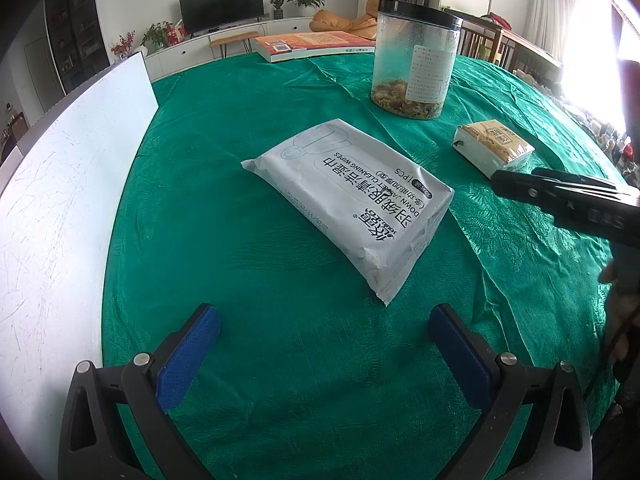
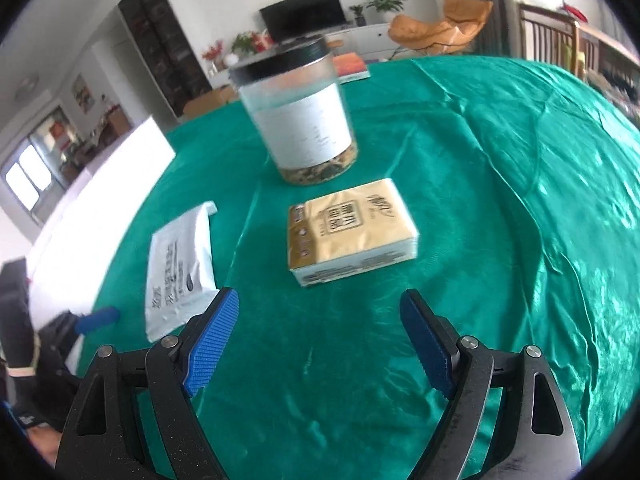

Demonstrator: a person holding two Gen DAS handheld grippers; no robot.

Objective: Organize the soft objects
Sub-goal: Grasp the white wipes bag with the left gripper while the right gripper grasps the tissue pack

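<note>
A white pack of cleaning wipes lies flat on the green tablecloth, just beyond my open, empty left gripper. It also shows in the right wrist view, at the left. A tan tissue pack lies flat ahead of my open, empty right gripper; in the left wrist view the tissue pack sits at the right, with the right gripper's black body just in front of it.
A clear jar with a black lid stands behind both packs, also seen in the right wrist view. An orange book lies at the far edge. A white board borders the cloth on the left.
</note>
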